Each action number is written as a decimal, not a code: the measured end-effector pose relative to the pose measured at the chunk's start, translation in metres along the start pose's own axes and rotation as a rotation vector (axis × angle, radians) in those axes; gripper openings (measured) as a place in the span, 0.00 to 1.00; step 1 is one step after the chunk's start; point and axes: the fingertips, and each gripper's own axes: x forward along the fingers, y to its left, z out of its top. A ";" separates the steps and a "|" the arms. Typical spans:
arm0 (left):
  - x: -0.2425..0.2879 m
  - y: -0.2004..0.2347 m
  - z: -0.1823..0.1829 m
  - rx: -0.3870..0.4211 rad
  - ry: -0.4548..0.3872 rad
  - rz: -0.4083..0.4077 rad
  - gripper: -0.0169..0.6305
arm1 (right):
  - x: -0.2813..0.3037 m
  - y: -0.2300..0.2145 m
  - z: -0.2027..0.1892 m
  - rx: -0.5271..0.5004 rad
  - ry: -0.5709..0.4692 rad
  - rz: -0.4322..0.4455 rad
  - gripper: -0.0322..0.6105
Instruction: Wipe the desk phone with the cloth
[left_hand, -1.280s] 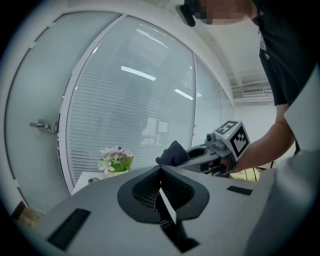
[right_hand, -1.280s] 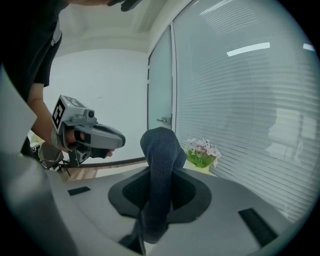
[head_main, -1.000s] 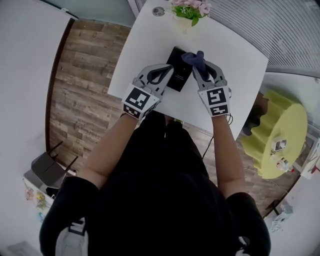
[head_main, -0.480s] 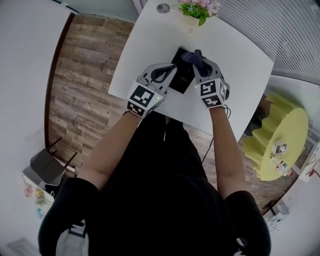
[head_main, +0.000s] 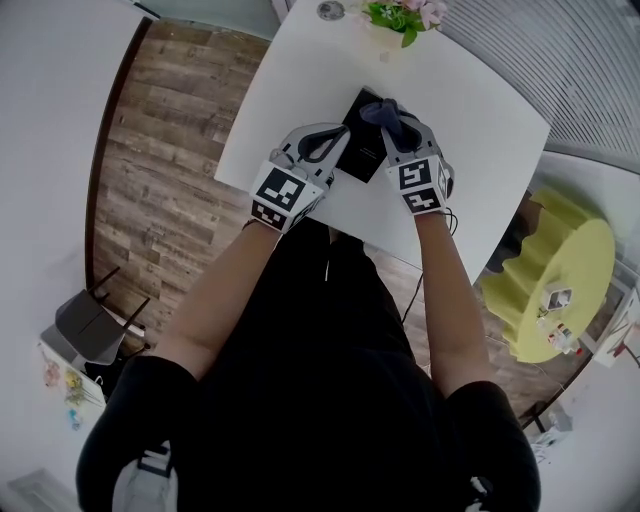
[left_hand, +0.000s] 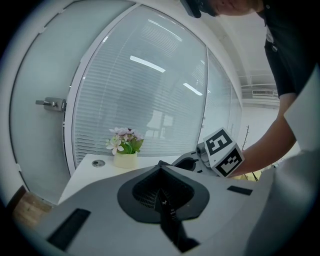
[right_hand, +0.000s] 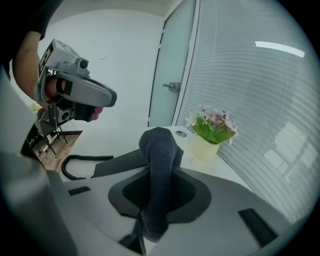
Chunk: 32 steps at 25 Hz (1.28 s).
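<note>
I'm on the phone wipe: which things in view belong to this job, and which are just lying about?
Job: desk phone; its coiled cord; cloth, clamped in the right gripper.

Lying about: flower pot; round disc set in the table top; yellow side table; chair on the floor.

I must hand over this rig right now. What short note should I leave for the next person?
Left gripper: shut, empty, beside the black desk phone's left edge.
Right gripper: shut on the dark blue knitted cloth, over the phone's far end.
Phone lies on the white table.
Done: cloth picked up and brought to the phone; wiped area cannot be judged.
To do: wipe the phone's top towards you.
</note>
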 end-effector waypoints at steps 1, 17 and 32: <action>0.000 0.000 -0.001 0.000 0.003 0.001 0.04 | 0.000 0.002 -0.001 0.003 0.000 0.005 0.19; 0.003 -0.010 -0.017 -0.008 0.032 0.013 0.04 | -0.002 0.039 -0.019 0.065 0.029 0.103 0.19; 0.001 -0.009 -0.032 -0.014 0.059 0.033 0.04 | -0.006 0.060 -0.028 0.037 0.051 0.131 0.19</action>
